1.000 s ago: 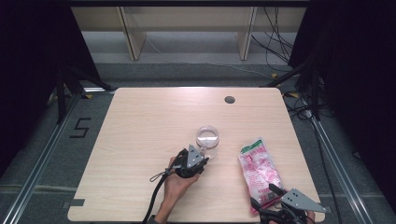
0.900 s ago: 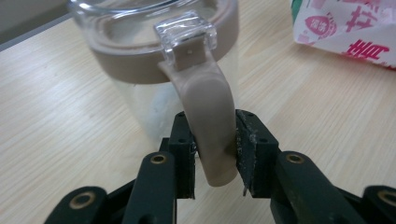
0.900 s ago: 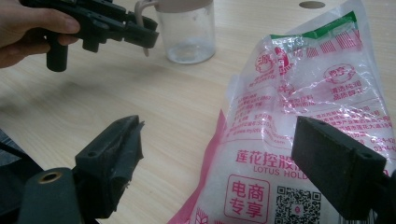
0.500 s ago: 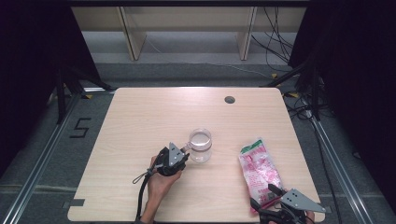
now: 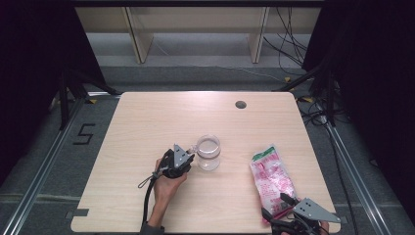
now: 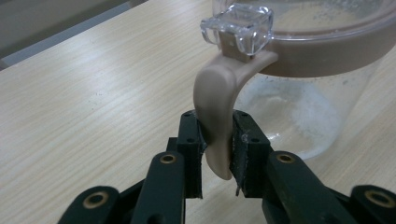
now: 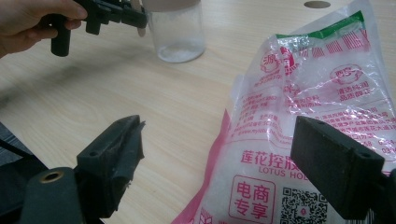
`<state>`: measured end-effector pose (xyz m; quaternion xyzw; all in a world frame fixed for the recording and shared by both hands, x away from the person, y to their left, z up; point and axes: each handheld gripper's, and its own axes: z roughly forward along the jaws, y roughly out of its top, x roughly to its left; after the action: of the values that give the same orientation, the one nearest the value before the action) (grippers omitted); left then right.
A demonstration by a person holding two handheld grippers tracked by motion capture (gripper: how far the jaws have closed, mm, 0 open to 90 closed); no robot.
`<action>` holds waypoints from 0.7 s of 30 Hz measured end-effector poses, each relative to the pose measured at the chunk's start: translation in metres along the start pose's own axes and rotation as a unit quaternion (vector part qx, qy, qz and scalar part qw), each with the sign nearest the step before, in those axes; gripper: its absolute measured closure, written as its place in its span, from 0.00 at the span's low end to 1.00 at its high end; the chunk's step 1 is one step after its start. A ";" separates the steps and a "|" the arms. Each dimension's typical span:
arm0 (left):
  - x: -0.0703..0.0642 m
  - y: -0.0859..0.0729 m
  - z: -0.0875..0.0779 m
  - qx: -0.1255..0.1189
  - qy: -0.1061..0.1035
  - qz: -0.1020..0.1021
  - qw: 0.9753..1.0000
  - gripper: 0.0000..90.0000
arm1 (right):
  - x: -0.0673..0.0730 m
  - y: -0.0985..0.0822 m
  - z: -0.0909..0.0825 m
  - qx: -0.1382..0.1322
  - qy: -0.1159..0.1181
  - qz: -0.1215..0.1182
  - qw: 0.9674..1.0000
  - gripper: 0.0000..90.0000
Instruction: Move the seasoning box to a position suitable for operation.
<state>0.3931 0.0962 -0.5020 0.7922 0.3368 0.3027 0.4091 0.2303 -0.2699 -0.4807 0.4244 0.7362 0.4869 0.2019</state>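
At the tabletop's (image 5: 147, 122) near edge, about 5 o'clock, the right gripper (image 7: 219, 154) stands with jaws wide apart astride the near end of the printed bag (image 5: 272, 182), pads clear of it. The bag's long axis runs from 5 toward 11 o'clock. Farther in, near centre, the left gripper (image 6: 217, 140) has just been closing its jaws, now clamped on the beige tab (image 6: 215, 107) of the clear jar (image 5: 209, 152). The jar stands upright at the left gripper's 3 o'clock, touching. The left hand (image 5: 166, 183) is nearer to it.
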 end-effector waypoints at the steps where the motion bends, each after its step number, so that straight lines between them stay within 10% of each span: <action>1: 0.000 0.000 0.000 -0.001 0.000 0.003 1.000 0.83 | 0.000 0.000 0.000 0.000 -0.002 -0.001 1.000 0.20; 2: -0.003 -0.001 -0.001 0.000 -0.007 -0.018 1.000 0.83 | 0.001 0.000 0.000 0.002 -0.001 0.004 1.000 0.20; 21: -0.025 -0.003 -0.013 -0.016 -0.060 0.020 0.998 0.83 | 0.000 0.000 0.000 0.004 0.005 -0.005 1.000 0.20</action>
<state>0.3671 0.0837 -0.5034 0.8089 0.2909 0.2676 0.4352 0.2304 -0.2697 -0.4805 0.4190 0.7412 0.4851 0.1993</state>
